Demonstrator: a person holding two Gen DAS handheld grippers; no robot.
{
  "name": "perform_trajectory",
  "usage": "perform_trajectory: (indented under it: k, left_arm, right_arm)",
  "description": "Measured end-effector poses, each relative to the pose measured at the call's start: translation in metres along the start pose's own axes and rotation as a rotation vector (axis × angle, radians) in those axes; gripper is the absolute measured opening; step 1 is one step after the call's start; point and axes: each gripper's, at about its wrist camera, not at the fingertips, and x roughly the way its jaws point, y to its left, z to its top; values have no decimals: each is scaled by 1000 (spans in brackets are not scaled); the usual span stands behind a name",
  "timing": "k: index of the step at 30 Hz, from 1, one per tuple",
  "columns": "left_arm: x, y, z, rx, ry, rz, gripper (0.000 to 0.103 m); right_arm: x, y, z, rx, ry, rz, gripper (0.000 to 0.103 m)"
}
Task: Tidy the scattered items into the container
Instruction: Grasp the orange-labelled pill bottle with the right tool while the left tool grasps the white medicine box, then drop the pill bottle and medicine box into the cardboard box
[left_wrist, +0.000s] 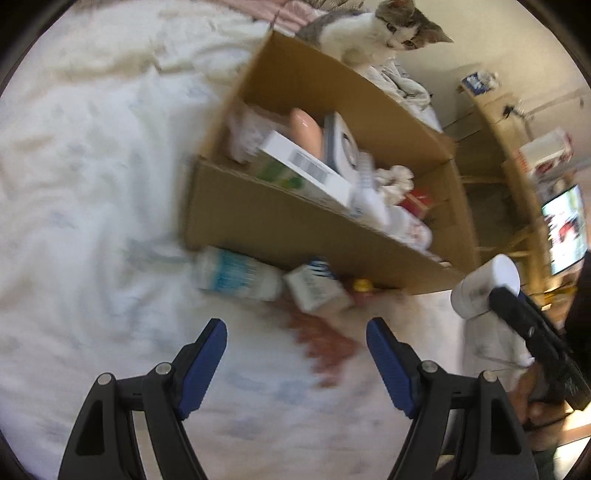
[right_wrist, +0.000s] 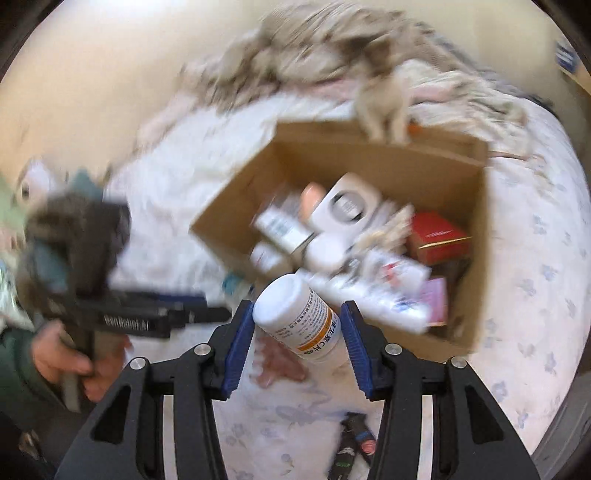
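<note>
Right wrist view: right hand-held gripper (right_wrist: 297, 328) pinches a white pill bottle (right_wrist: 299, 319) at lower centre, just short of the half-filled cardboard box (right_wrist: 476, 229); left hand-held gripper (left_wrist: 295, 350) spread, empty; bottle (left_wrist: 236, 275) and small carton (left_wrist: 314, 291) left on bed (left_wrist: 92, 184).

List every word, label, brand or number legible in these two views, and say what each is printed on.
"GenRobot.AI" (blurred, likely reading): on the side of the left gripper, seen from the right wrist view.
White bottle held in the right gripper: printed characters on its orange-banded label, too blurred to read reliably.
White carton in the cardboard box: a barcode, digits unreadable.
Blue-and-white bottle beside the box: print too blurred.
</note>
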Motion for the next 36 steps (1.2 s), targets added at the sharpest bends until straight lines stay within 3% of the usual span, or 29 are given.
perform_trajectory:
  k: [2, 4, 7, 8, 9, 17, 20, 24, 26, 29, 32, 36]
  left_arm:
    - [4, -2, 4, -30, -4, -19, 78]
    - [8, -4, 9, -53, -15, 12, 77]
    - [16, -5, 14, -82, -23, 14, 59]
    - [18, -5, 15, -92, -21, 30, 41]
    - [19, -6, 15, -104, -22, 46, 32]
    - [-8, -30, 2, -12, -42, 114, 29]
    - [-34, -51, -5, 115, -94, 203, 29]
    - [-80, -87, -12, 355, -238, 364, 28]
    - [-89, -100, -7, 411, -281, 391, 28]
    - [-100, -118, 9, 447, -331, 380, 28]
    - [-99, -133, 30, 448, -356, 376, 28]
    - [-76, -145, 58, 488, -355, 447, 28]
  right_arm:
    - [1, -5, 8, 47, -17, 13, 52]
    - [0, -12, 12, 80, -30, 22, 52]
    - [1, -11, 18, 80, -34, 21, 52]
    - [0, -11, 19, 77, -34, 22, 52]
    - [2, -10, 20, 75, -34, 25, 52]
    - [-13, -14, 31, 117, -79, 62, 52]
    - [-24, -16, 38, 135, -120, 40, 52]
    - [-28, -21, 47, 172, -150, -3, 52]
    - [-24, -25, 51, 191, -149, -17, 52]
    - [-15, -26, 55, 187, -141, -51, 37]
    - [-9, -28, 56, 175, -136, -68, 36]
    - [10, -41, 51, 205, -78, -98, 35]
